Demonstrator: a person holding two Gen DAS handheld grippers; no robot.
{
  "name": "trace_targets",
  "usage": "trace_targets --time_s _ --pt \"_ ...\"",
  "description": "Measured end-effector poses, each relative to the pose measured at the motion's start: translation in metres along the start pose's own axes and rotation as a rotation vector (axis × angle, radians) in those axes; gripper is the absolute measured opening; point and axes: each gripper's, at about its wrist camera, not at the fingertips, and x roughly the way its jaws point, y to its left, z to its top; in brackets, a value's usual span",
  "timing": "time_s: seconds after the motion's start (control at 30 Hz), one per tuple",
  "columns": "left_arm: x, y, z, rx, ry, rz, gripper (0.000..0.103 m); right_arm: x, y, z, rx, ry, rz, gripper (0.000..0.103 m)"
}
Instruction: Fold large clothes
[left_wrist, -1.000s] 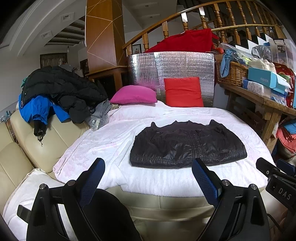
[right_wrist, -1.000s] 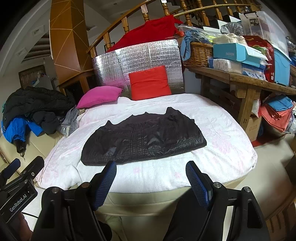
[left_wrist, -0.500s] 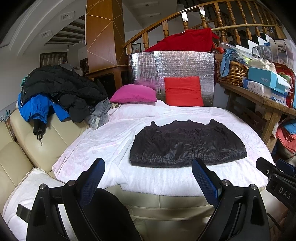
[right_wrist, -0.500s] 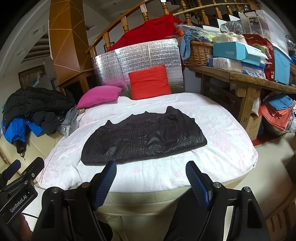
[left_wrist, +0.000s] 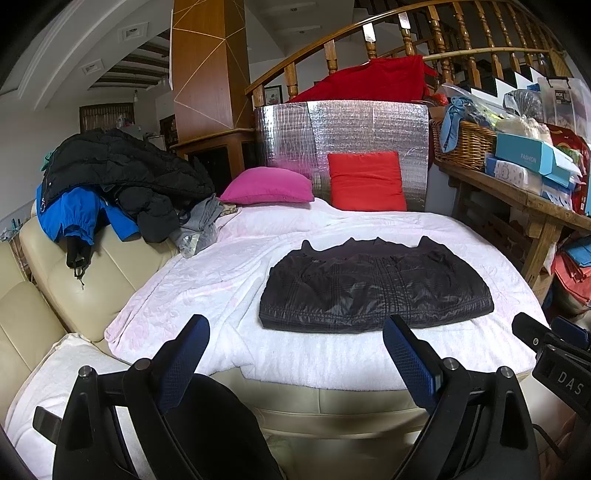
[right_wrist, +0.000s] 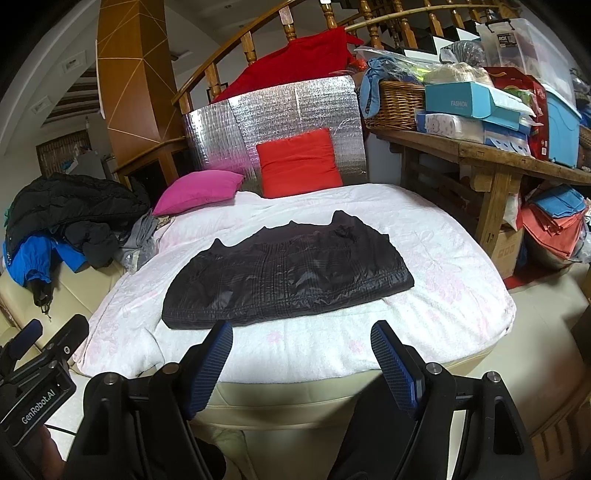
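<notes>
My right gripper (right_wrist: 301, 341) hangs open and empty near the folded black quilted jacket (right_wrist: 288, 275) lying on the white blanket (right_wrist: 461, 266); 2 cushions behind.

On the white blanket (left_wrist: 221, 280) lay one folded black jacket (left_wrist: 373, 291); behind it stood two cushions, one pink (left_wrist: 267, 190), one red (left_wrist: 365, 181).

We face a cream leather sofa (left_wrist: 74, 280) spread with a white blanket (left_wrist: 221, 273). At its far end a silver foil panel (left_wrist: 343, 129) backs a pink cushion (left_wrist: 267, 190) and a red cushion (left_wrist: 365, 181). A wooden bench (right_wrist: 491, 162) stands right, a wooden stair railing (left_wrist: 406, 29) curves behind, and a wood-clad column (left_wrist: 207, 66) rises far left.
</notes>
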Motion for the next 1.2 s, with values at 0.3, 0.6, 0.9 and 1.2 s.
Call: trace_targets --time_s 0.3,0.6,0.9,1.2 --pt "0.004 0.003 0.000 -0.007 0.007 0.006 0.095 0.002 0.003 0.001 -0.004 -0.012 -0.007 0.080" --pt "0.005 0.011 0.000 -0.028 0.016 0.020 0.095 0.002 0.007 0.008 -0.006 -0.025 -0.011 0.080" --pt "0.015 0.014 0.009 -0.014 0.012 0.020 0.095 0.016 0.014 0.021 -0.024 -0.036 -0.021 0.080" --pt "0.061 0.021 0.023 -0.031 0.090 -0.097 0.095 0.061 0.006 0.050 -0.019 -0.014 -0.047 0.080"
